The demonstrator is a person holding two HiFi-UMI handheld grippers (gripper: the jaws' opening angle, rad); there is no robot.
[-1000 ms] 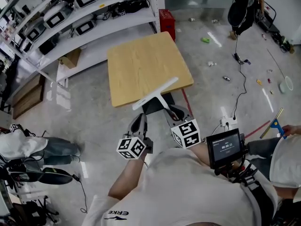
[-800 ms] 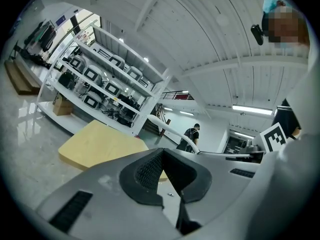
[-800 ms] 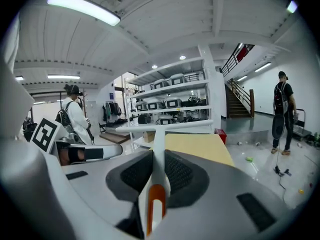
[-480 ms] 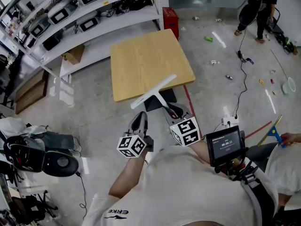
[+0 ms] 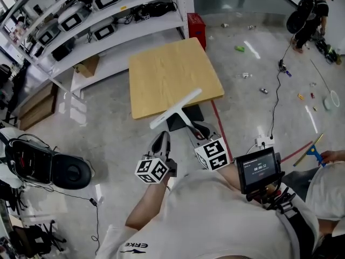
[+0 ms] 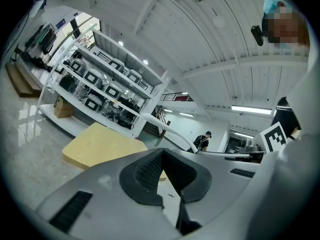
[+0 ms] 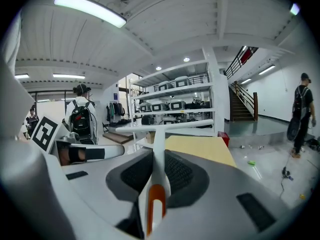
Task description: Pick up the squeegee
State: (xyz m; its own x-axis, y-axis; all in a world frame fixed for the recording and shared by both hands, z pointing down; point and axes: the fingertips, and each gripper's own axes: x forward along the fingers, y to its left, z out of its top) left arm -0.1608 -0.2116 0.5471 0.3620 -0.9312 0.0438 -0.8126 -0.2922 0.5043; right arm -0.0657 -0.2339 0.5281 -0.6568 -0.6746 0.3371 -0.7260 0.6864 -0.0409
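Note:
A white squeegee with an orange-marked handle is held in the air in front of the wooden table. My right gripper is shut on its handle; the blade runs crosswise ahead of the jaws. Beside it on the left, my left gripper is shut with nothing in it, its dark pads pressed together. The squeegee's blade shows as a white curved bar in the left gripper view.
White shelving with cased devices stands beyond the table. Bags and gear lie on the floor at the left. A person stands at the far right among scattered litter and cables. Another squeegee lies at the right.
The grippers and the squeegee hold nearly the same pose. The head view has shifted slightly, and the person at the back right has walked further right.

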